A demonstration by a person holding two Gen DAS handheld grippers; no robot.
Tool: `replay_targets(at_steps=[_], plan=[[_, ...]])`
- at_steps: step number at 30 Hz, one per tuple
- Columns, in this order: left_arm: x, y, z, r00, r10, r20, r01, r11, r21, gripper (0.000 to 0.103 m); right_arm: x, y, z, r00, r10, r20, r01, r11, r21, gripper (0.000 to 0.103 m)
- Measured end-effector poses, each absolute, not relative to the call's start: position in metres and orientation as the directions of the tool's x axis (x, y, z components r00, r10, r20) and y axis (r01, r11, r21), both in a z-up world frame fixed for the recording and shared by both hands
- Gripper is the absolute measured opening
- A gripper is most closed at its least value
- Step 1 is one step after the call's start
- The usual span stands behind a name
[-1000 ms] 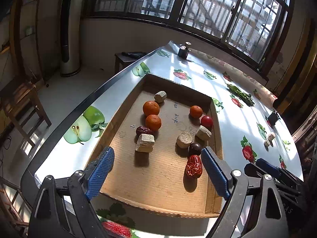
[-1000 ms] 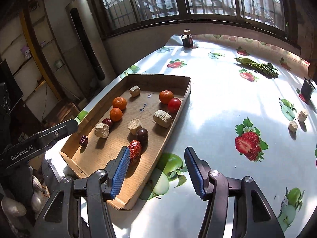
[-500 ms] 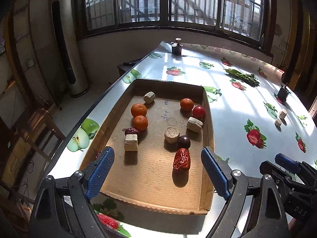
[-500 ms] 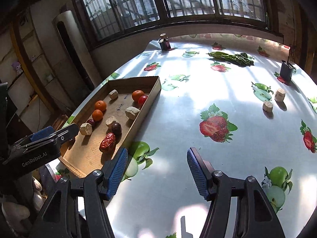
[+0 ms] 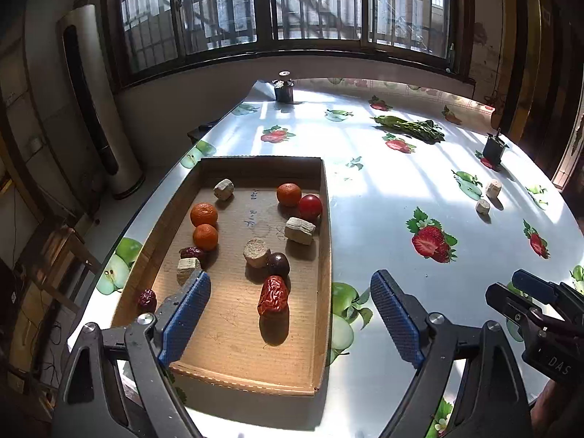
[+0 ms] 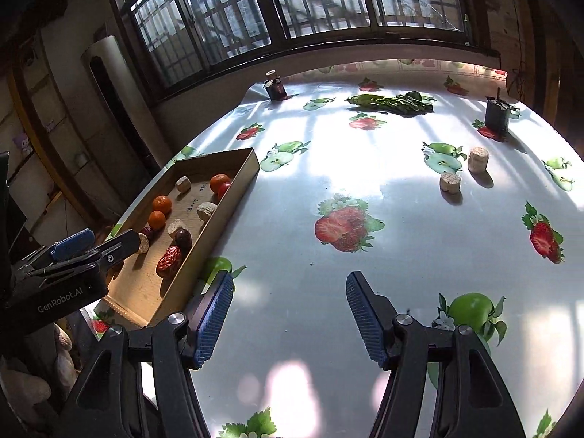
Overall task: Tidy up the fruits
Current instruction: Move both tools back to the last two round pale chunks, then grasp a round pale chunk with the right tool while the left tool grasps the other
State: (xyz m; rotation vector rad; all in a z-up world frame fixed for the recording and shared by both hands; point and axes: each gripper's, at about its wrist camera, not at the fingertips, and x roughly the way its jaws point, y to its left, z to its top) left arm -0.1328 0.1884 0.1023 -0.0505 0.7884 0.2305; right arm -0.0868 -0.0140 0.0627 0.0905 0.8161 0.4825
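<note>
A shallow cardboard tray (image 5: 325, 255) lies at the table's left edge. It holds three oranges (image 5: 203, 214), a red round fruit (image 5: 310, 207), a wrinkled red date (image 5: 273, 295), a dark plum (image 5: 278, 264) and several beige chunks (image 5: 299, 230). A small dark date (image 5: 146, 300) lies on the table just left of the tray. My left gripper (image 5: 289, 279) hovers open over the tray's near end, nothing between its fingers. My right gripper (image 6: 289, 281) is over bare tablecloth to the right of the tray (image 6: 233, 197), its jaws opening and empty.
Two beige chunks (image 6: 450, 182) (image 6: 478, 159) stand on the fruit-print tablecloth far right. Green leafy vegetables (image 6: 394, 102) and two small dark containers (image 6: 496, 115) (image 6: 275, 87) sit near the window side. The table edge drops off left of the tray.
Both grippers have shifted right. The tray has slid left in each view, and the right gripper left the tray's corner for open tablecloth with wider jaws. The left gripper rolled level.
</note>
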Motion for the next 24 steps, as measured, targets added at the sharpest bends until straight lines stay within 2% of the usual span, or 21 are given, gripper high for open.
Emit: replay_targets(at_steps=[11,17,24], plan=[[-0.108,0.144,0.088,0.664,0.07,-0.744,-0.101,0.995,0.003,0.089,-0.042,-0.157,0.06,0.644,0.167,-0.747,-0.09,0.986,0.143,0.069],[-0.098,0.128,0.075,0.631,-0.002,-0.776,-0.055,0.997,-0.047,0.089,0.034,-0.194,0.068,0.652,0.177,-0.737,0.005,0.971,0.238,0.069],[-0.097,0.125,0.073,0.627,0.005,-0.779,-0.032,0.999,-0.019,0.089,0.134,-0.17,0.039,0.629,0.175,-0.758,0.038,0.966,0.255,0.069]])
